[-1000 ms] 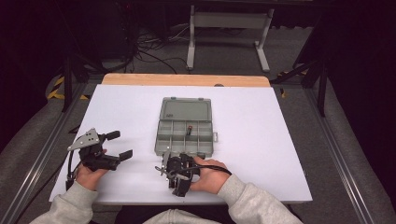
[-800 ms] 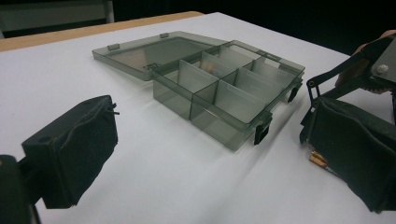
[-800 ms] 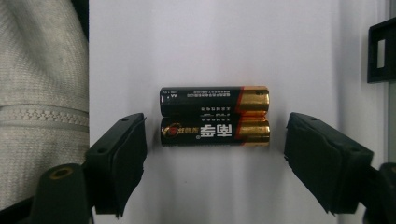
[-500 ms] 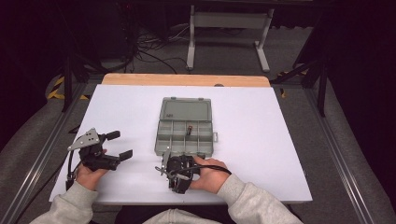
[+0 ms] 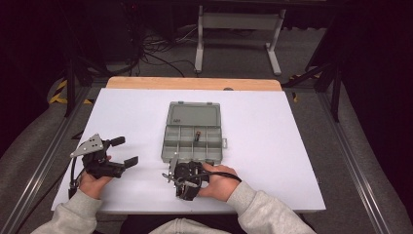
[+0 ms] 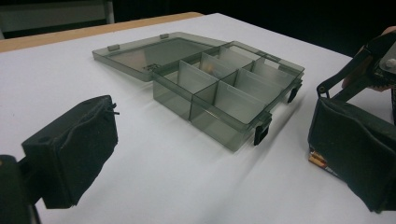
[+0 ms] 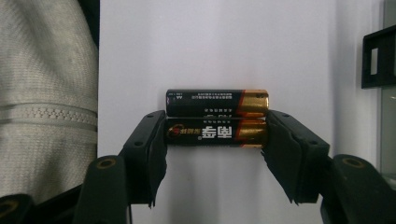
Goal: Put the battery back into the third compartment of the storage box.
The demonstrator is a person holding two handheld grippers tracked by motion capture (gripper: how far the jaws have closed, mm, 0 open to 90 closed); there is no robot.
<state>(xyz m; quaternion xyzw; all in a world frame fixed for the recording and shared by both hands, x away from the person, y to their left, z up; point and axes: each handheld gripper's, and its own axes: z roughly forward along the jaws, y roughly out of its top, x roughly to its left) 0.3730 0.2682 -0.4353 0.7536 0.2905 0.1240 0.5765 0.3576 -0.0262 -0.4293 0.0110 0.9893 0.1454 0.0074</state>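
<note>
A smoky grey compartment box (image 5: 171, 146) lies open mid-table, its lid (image 5: 194, 114) folded flat behind it; one small dark item (image 5: 197, 136) sits in a middle cell. Two black-and-gold AA batteries lie side by side on the white table. My right gripper (image 7: 217, 137), seen just in front of the box (image 5: 181, 189), has its jaws closed on the two ends of the nearer battery (image 7: 205, 132); the other battery (image 7: 205, 102) lies touching it beyond. My left gripper (image 5: 124, 151) rests at the left, open, with nothing between its jaws (image 6: 210, 140). The box (image 6: 224, 93) lies ahead of it.
The white table (image 5: 292, 146) ends in a wooden strip (image 5: 195, 83) at the back. A grey sleeve (image 7: 46, 93) lies close beside the batteries. A black box latch (image 7: 376, 56) is near the right gripper. The right hand's gripper (image 6: 373, 65) shows past the box.
</note>
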